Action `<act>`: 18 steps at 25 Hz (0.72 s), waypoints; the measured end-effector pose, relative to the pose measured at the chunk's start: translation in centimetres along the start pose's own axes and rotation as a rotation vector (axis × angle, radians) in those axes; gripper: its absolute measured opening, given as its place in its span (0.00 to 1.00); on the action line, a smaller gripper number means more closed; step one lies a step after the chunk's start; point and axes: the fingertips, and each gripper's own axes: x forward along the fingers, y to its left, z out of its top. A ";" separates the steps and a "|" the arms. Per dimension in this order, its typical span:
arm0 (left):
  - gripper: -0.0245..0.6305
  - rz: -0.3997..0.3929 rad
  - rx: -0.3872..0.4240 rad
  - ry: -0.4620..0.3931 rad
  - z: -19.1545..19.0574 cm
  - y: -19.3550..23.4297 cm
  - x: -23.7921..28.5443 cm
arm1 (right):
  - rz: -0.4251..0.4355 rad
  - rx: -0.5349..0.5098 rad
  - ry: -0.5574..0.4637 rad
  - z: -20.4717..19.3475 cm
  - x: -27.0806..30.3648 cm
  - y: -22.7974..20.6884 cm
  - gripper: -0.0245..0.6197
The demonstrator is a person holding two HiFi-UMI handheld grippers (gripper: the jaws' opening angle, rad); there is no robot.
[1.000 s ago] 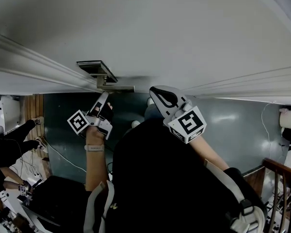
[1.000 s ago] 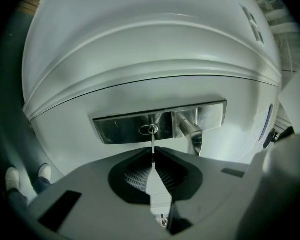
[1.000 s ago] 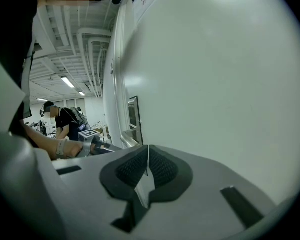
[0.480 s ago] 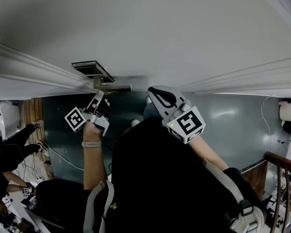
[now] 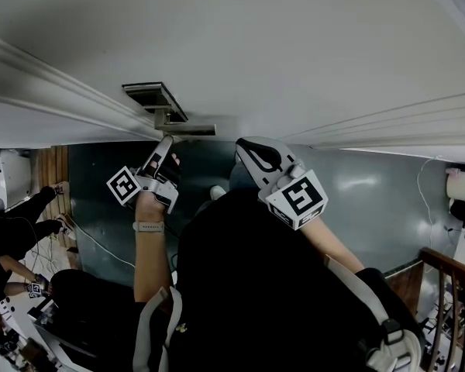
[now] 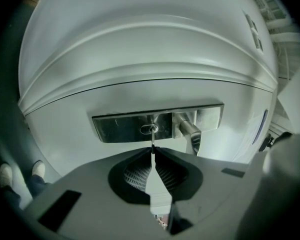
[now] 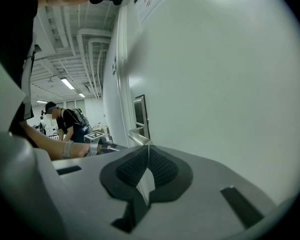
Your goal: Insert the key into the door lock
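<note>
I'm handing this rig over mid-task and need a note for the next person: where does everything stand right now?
Left gripper: shut on the key, aimed at the lock plate.
Right gripper: shut, nothing between its jaws, held near the door.
Done: the key's tip is at the keyhole; how deep it sits cannot be told.
Left: push the key fully in, in line with the slot.
</note>
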 end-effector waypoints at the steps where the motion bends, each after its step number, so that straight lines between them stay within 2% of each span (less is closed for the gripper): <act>1: 0.08 0.003 -0.001 0.001 -0.3 -0.1 -0.3 | 0.006 -0.001 -0.001 0.1 0.0 0.3 0.07; 4: 0.05 0.036 0.037 0.007 -1.0 -0.3 -1.6 | 0.036 -0.009 -0.006 0.3 0.2 1.2 0.07; 9: 0.05 0.114 0.183 0.008 -1.5 -1.1 -4.0 | 0.081 -0.023 0.003 0.7 0.9 2.8 0.07; 11: 0.05 0.159 0.261 0.008 -1.5 -1.2 -5.1 | 0.102 -0.028 0.007 0.6 1.4 3.5 0.07; 15: 0.05 0.199 0.462 -0.003 -0.8 -2.2 -6.7 | 0.147 -0.047 0.009 0.8 2.4 5.0 0.07; 18: 0.05 0.239 0.565 -0.013 -0.7 -3.3 -7.9 | 0.179 -0.067 0.009 1.4 2.9 6.2 0.07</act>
